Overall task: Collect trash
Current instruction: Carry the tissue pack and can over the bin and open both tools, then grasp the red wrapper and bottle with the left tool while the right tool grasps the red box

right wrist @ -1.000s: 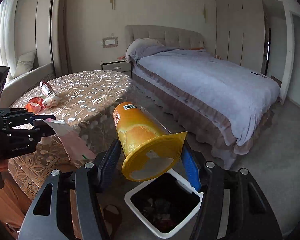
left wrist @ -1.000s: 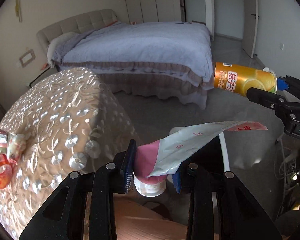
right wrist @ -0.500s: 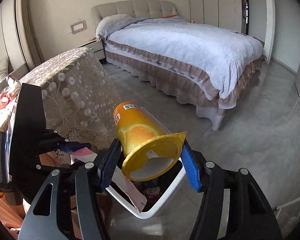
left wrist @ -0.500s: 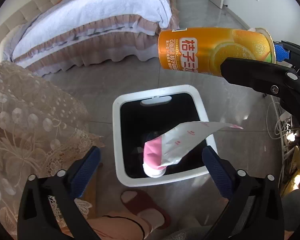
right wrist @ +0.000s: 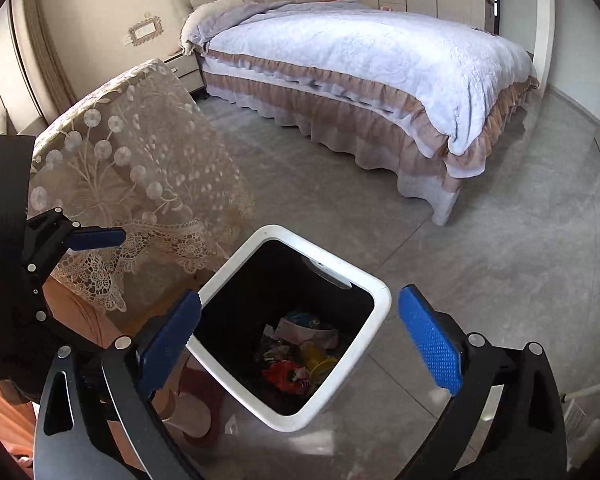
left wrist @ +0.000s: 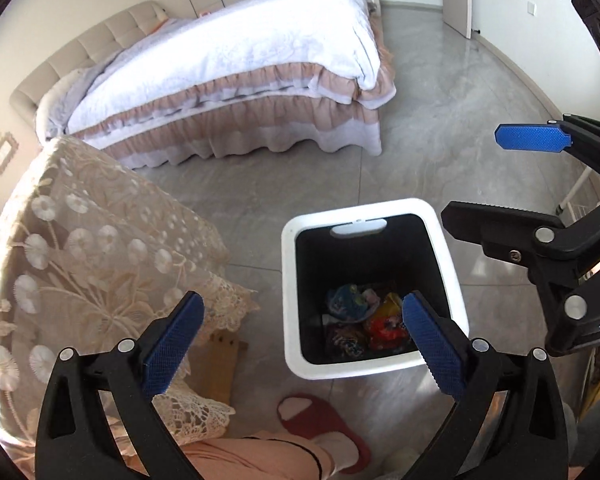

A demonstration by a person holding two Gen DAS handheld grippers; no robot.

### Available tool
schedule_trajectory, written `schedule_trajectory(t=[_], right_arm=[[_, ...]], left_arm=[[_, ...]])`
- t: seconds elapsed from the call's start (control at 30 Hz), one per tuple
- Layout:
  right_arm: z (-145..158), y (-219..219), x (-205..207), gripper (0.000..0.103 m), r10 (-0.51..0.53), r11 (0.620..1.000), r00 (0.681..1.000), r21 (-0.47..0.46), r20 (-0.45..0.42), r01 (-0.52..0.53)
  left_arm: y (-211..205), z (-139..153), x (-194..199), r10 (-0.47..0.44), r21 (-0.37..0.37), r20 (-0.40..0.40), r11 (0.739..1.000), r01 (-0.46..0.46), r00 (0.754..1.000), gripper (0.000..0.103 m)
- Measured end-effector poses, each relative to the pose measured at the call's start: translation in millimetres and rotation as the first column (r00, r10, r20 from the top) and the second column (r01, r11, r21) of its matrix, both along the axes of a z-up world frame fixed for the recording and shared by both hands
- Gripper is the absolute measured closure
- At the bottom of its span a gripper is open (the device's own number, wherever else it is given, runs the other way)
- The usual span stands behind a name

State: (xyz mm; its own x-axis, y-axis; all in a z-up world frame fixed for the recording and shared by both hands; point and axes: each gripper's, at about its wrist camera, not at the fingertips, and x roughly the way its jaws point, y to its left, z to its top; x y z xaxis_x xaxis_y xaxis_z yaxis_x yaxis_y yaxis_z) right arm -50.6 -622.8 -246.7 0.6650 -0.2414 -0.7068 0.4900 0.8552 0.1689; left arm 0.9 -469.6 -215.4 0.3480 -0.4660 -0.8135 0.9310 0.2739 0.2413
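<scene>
A white bin [left wrist: 290, 300] with a black liner stands on the grey floor and holds several pieces of trash [left wrist: 364, 320]. It also shows in the right wrist view [right wrist: 374, 320], with wrappers and a yellow can inside [right wrist: 300, 354]. My left gripper [left wrist: 300, 344] is open and empty above the bin's near rim. My right gripper [right wrist: 296, 344] is open and empty above the bin; it also shows at the right of the left wrist view [left wrist: 500, 184].
A table under a lace cloth [left wrist: 80, 248] stands just left of the bin. A bed [left wrist: 240, 80] with a frilled skirt is beyond. The person's red slipper [left wrist: 320, 420] and leg are by the bin's near side. Cables lie at far right.
Both grippers opened. The pink and white wrapper left my left gripper and the orange can left my right gripper; both are now down in the bin.
</scene>
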Motion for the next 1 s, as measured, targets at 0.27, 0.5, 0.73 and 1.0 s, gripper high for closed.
schedule_trajectory(t=[0.27, 0.5, 0.73, 1.0], right_arm=[[48.6, 33.6, 9.0, 0.005, 0.033, 0.984, 0.996, -0.175, 0.084, -0.018], [105.9, 77.7, 34.5, 0.005, 0.16, 0.961, 0.957, -0.258, 0.241, -0.096], [145.1, 135.8, 91.3, 0.005, 0.34, 0.906, 0.898, -0.355, 0.281, -0.232], [173.5, 210.9, 167.6, 0.005, 0.507, 0.807, 0.833, -0.461, 0.221, -0.369]], left_arm=[[54.4, 77.6, 18.0, 0.174, -0.174, 0.117, 0.973, -0.152, 0.978, 0.005], [129.7, 124.4, 70.4, 0.43, -0.291, 0.13, 0.878, -0.38, 0.894, 0.005], [219.9, 150.6, 135.4, 0.681, -0.354, 0.076, 0.702, -0.618, 0.729, 0.005], [293.3, 140.2, 227.5, 0.82, -0.276, -0.127, 0.512, -0.814, 0.559, 0.005]])
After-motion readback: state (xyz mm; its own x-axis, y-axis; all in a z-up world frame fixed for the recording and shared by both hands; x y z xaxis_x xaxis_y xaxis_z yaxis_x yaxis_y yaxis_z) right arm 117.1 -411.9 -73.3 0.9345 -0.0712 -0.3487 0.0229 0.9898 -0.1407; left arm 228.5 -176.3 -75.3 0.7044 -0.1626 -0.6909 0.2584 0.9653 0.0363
